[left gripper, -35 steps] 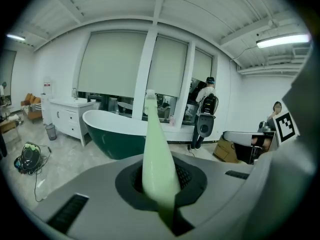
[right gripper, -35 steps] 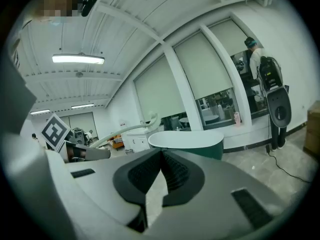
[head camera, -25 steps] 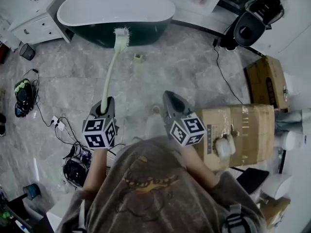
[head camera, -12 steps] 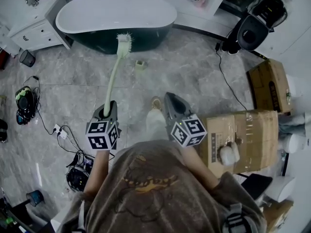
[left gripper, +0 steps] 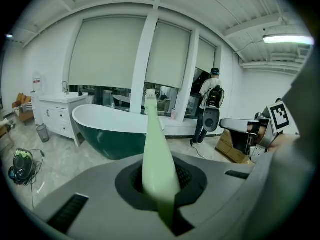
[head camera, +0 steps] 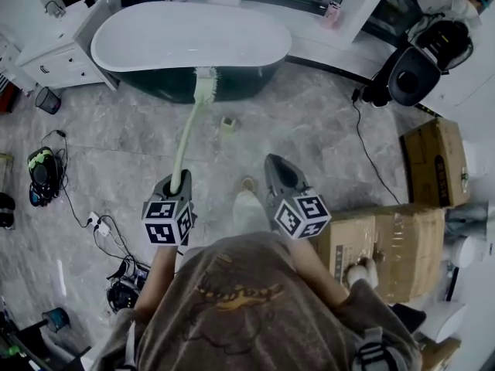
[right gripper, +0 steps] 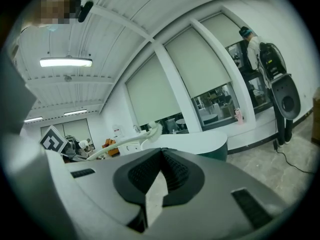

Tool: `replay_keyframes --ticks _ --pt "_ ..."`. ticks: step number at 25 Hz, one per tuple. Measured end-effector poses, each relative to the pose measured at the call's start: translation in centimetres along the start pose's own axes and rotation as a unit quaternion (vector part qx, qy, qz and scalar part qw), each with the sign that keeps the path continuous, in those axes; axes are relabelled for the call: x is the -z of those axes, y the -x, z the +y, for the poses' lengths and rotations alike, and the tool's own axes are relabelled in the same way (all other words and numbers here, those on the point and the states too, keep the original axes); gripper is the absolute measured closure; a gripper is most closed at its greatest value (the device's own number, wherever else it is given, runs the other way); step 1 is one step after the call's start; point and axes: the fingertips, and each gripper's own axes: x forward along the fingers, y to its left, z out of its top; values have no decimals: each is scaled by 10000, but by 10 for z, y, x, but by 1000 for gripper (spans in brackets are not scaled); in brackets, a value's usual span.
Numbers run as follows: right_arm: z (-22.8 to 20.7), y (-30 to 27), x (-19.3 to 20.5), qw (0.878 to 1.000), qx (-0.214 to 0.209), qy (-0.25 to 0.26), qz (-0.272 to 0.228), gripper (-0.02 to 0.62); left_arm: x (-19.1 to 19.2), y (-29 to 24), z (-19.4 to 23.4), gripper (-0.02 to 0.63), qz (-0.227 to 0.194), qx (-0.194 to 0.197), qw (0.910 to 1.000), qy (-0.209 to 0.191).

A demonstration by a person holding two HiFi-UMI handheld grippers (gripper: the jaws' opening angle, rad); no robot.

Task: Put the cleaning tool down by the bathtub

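Pale-green brush [head camera: 186, 137] sits clenched by its handle in the left gripper [head camera: 175, 184], its bristle head far out over the bathtub [head camera: 232, 29] near side; the right gripper [head camera: 276, 168], just right, is closed on nothing.

1. Grey marble floor [head camera: 309, 137], cables [head camera: 97, 221] at left.
2. White cabinet [head camera: 54, 56] far left.
3. Cardboard boxes [head camera: 390, 246] at right.
4. Blinds [left gripper: 107, 59] down over far windows; ceiling light [left gripper: 290, 39] lit.

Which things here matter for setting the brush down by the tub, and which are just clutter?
In play: brush, left gripper shut on its handle, bathtub.
Lying about: cardboard boxes, floor cables, waste bin, small block.
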Motion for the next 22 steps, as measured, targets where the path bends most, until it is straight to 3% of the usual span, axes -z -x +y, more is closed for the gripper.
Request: replay_keyframes --ticks 9,16,22 --pt "-53 -83 -49 9996 -200 67 194 595 -76 -84 14 600 33 -86 9999 126" --pt "-119 -135 -88 9991 -318 56 287 595 -138 -161 7 600 -66 -147 9998 148" --pt "-150 -176 -101 9982 -461 45 368 595 -167 -197 11 600 -111 -294 9994 157"
